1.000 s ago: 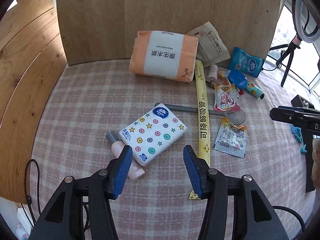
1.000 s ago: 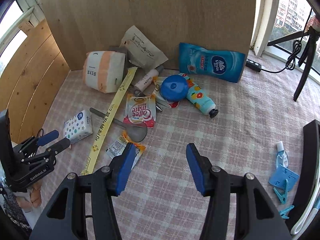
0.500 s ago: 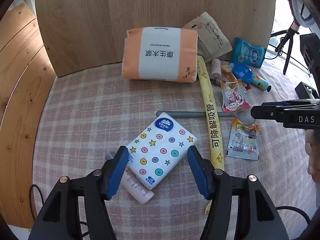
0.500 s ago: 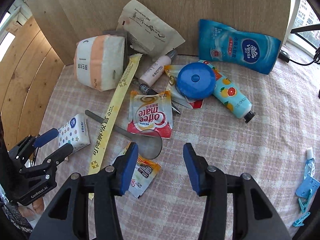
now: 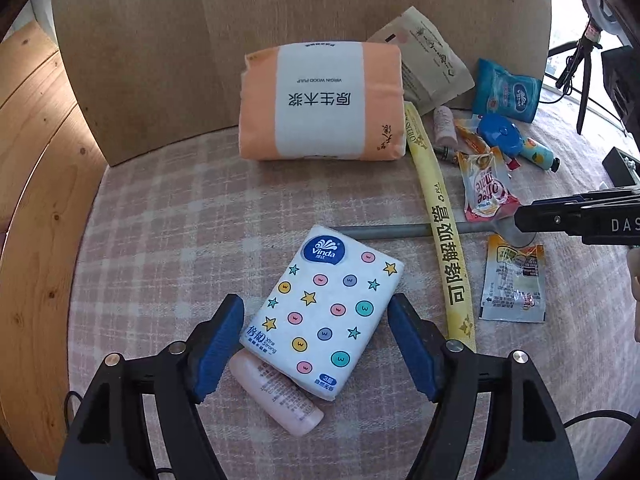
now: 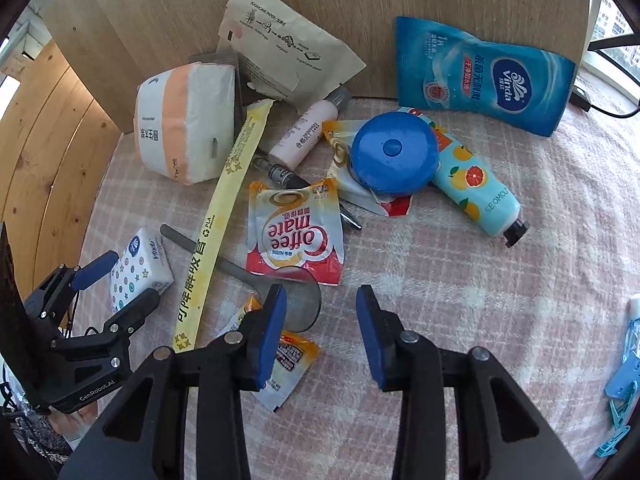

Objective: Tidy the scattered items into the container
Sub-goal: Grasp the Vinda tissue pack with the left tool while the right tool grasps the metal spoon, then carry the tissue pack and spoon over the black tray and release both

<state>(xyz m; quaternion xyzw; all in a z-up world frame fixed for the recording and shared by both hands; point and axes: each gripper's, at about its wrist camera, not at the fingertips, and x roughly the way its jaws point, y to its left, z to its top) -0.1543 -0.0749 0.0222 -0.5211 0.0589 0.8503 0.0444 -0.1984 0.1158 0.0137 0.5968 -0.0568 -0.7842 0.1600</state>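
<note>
My left gripper (image 5: 316,320) is open, its jaws on either side of a white Vinda tissue pack (image 5: 324,312) with dots and stars, not touching it. The pack lies on a pink tube (image 5: 276,396). In the right wrist view the left gripper (image 6: 116,284) straddles the same pack (image 6: 138,268). My right gripper (image 6: 320,312) is open and empty, low over a metal spoon (image 6: 296,300) and an orange sachet (image 6: 286,364), in front of a Coffee mate sachet (image 6: 296,232). No container shows in either view.
On the pink checked cloth (image 6: 460,280) lie an orange tissue bundle (image 5: 320,100), a long yellow straw packet (image 5: 444,240), a blue round case (image 6: 394,152), a fruit-print tube (image 6: 476,188), a blue Vinda pouch (image 6: 480,76) and a paper bag (image 6: 280,52). Wooden boards (image 5: 160,40) stand behind. Blue clips (image 6: 620,412) lie at right.
Both grippers have moved forward and lower. The left now has the tissue pack between its jaws. The right has closed in on the spoon and sachets and its jaws have narrowed a little.
</note>
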